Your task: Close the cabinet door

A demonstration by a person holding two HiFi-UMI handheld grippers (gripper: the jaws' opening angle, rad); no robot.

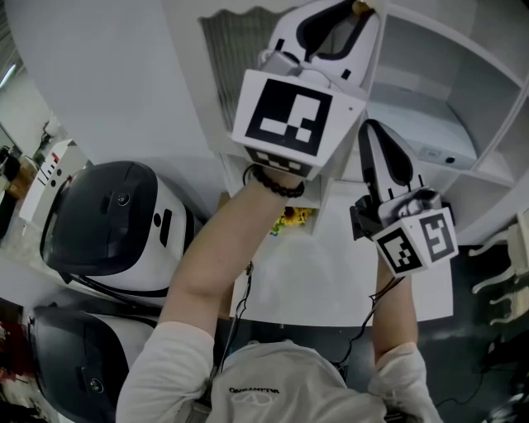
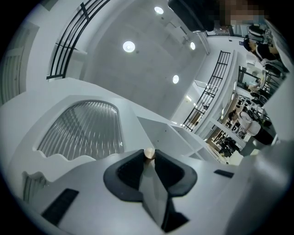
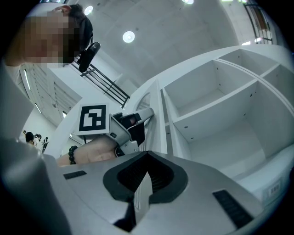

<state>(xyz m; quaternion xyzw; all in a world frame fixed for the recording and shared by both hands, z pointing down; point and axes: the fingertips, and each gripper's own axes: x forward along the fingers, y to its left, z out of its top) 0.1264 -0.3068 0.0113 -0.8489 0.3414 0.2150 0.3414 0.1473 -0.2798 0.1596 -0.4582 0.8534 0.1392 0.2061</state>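
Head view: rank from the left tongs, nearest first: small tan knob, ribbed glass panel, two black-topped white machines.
1. Small tan knob, top edge.
2. Ribbed glass panel, upper left.
3. Upper black-topped white machine, left.
4. Lower machine, bottom corner.

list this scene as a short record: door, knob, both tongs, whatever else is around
cabinet door: open, white, ribbed glass panel
door knob: small, round, pale brown
left tongs: closed on the door knob
shelves: white, not covered by the door
right tongs: closed, nothing held, in front of the shelves
appliances: two, white and black, low at the left in the head view
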